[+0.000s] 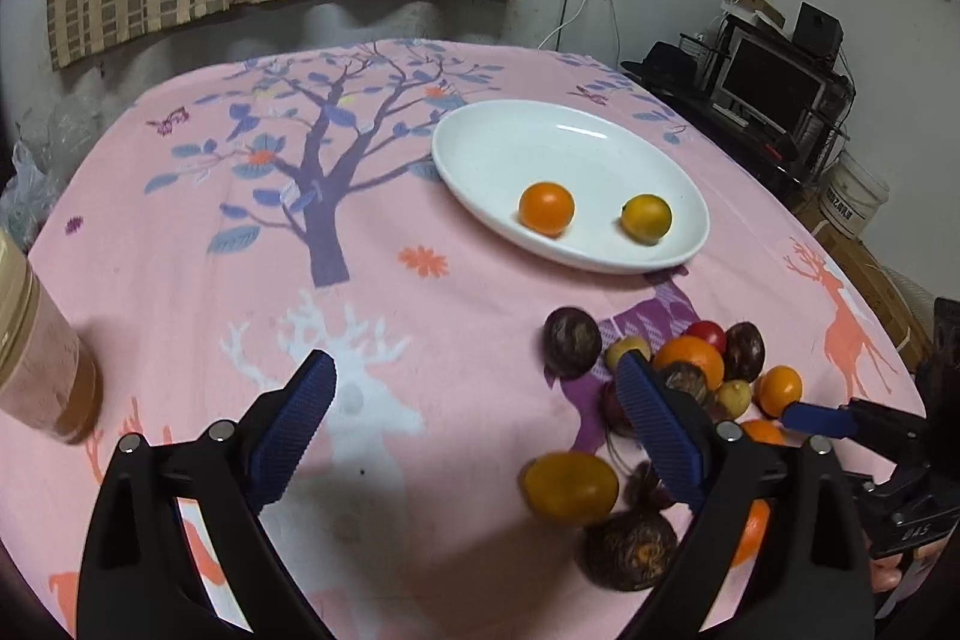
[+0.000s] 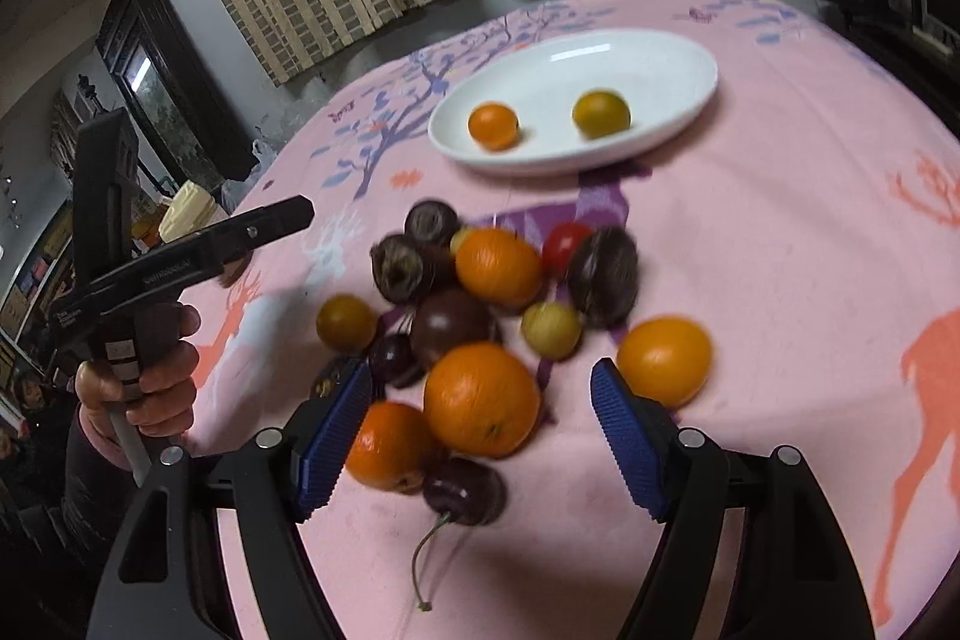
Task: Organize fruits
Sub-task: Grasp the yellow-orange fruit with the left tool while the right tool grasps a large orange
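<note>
On the left, the left gripper [image 1: 474, 418] hangs over bare pink tablecloth [image 1: 420, 340] with its jaws wide and nothing between them; the fruit pile [image 1: 678, 382] lies beside its right finger. The yellow-orange fruit [image 1: 569, 487] nearest it is an oval lying with its long axis roughly across the view, so I judge the jaws should close across its short side. Further right, the right gripper [image 2: 480, 424] also stands wide and empty, with a big orange [image 2: 482, 399] on the cloth between its fingers, not yet pinched. This one is round (no axis to speak of), so any angle serves; the care is to come straight down without nudging the neighbouring orange and cherry. The white plate [image 2: 660, 58] sits beyond the pile, already holding two small oranges.
</note>
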Motion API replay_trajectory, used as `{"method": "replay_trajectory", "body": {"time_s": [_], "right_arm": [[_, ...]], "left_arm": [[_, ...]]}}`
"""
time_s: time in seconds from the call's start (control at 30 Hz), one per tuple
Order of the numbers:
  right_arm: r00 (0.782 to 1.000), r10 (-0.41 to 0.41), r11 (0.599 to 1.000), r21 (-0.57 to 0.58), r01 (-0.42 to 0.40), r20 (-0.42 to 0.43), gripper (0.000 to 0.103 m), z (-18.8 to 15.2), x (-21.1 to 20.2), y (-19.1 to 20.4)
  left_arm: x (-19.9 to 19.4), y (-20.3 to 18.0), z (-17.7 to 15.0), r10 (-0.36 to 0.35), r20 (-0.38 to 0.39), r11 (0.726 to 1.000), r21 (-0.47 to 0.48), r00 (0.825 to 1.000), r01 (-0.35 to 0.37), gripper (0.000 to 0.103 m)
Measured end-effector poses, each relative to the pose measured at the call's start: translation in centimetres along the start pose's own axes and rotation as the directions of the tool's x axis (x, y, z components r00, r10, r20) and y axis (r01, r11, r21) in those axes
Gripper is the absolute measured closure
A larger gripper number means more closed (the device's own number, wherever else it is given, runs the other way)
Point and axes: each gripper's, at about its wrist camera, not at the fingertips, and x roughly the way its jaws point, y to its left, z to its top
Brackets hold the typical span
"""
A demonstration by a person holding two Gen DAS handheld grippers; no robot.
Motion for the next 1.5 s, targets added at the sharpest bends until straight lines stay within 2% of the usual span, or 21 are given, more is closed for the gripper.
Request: {"method": "replay_trajectory", "body": {"time_s": [0.13, 0.3, 0.33, 0.47, 0.57, 0.63, 0.73, 0.83, 0.97, 1.07, 1.13, 1.23, 1.3, 1.5], "right_arm": [[1.000, -0.001, 0.999, 0.035, 0.001, -0.007, 0.032, -0.1, 0.9, 0.0], [0.998, 0.057, 0.995, 0.080, -0.055, -0.018, 0.049, -0.6, 1.6, -0.8], [0.999, 0.041, 0.996, 0.080, -0.040, -0.013, 0.058, -0.8, 1.6, -0.9], [0.995, 0.094, 0.985, 0.146, -0.095, 0.009, 0.058, -1.0, 1.4, -2.1], [0.996, 0.089, 0.985, 0.146, -0.090, 0.010, 0.058, -1.0, 1.4, -2.2], [0.996, 0.088, 0.987, 0.136, -0.088, 0.009, 0.058, -1.1, 1.3, -2.0], [0.995, 0.096, 0.986, 0.139, -0.096, 0.011, 0.058, -1.1, 1.2, -2.1], [0.995, 0.100, 0.985, 0.142, -0.102, 0.022, 0.058, -1.1, 0.9, -2.3], [0.995, 0.101, 0.984, 0.144, -0.103, 0.022, 0.058, -1.0, 0.9, -2.3], [0.995, 0.101, 0.984, 0.146, -0.103, 0.021, 0.058, -1.1, 0.8, -2.4], [0.995, 0.101, 0.984, 0.144, -0.103, 0.020, 0.058, -1.1, 0.8, -2.4], [0.995, 0.100, 0.984, 0.143, -0.103, 0.023, 0.058, -1.0, 0.8, -2.3], [0.995, 0.099, 0.984, 0.143, -0.102, 0.023, 0.058, -1.0, 0.9, -2.3], [0.994, 0.101, 0.985, 0.139, -0.104, 0.032, 0.058, -1.0, 0.8, -2.2]], "left_arm": [[-0.2, 1.1, -0.8, 0.023, -0.006, 0.999, -0.022, 1.000, -0.023, 0.011], [-0.7, 2.0, -1.1, -0.008, -0.014, 0.999, -0.050, 1.000, 0.007, 0.011], [-0.7, 2.0, -1.1, -0.016, -0.018, 0.999, -0.050, 1.000, 0.015, 0.011], [-0.3, 1.1, -1.5, -0.081, -0.059, 0.997, -0.025, 0.995, 0.080, 0.013], [0.6, -0.3, -2.1, -0.120, -0.108, 0.992, 0.025, 0.987, 0.123, 0.035], [1.3, -1.1, -2.6, -0.134, -0.141, 0.989, 0.045, 0.981, 0.142, 0.042], [1.9, -1.9, -3.2, -0.150, -0.167, 0.984, 0.066, 0.974, 0.163, 0.042], [2.0, -2.4, -3.4, -0.146, -0.162, 0.983, 0.089, 0.976, 0.162, 0.043], [2.2, -1.8, -3.3, -0.171, -0.179, 0.981, 0.057, 0.969, 0.184, 0.043], [2.9, -1.3, -3.3, -0.238, -0.228, 0.969, 0.005, 0.944, 0.245, 0.048], [3.8, -1.4, -3.7, -0.254, -0.271, 0.966, -0.016, 0.929, 0.260, 0.050], [3.9, -1.9, -3.9, -0.223, -0.256, 0.972, 0.014, 0.941, 0.234, 0.054], [3.9, -1.9, -3.9, -0.225, -0.250, 0.972, 0.010, 0.942, 0.235, 0.062], [3.8, -2.0, -3.9, -0.216, -0.243, 0.974, 0.012, 0.946, 0.226, 0.062]]}}
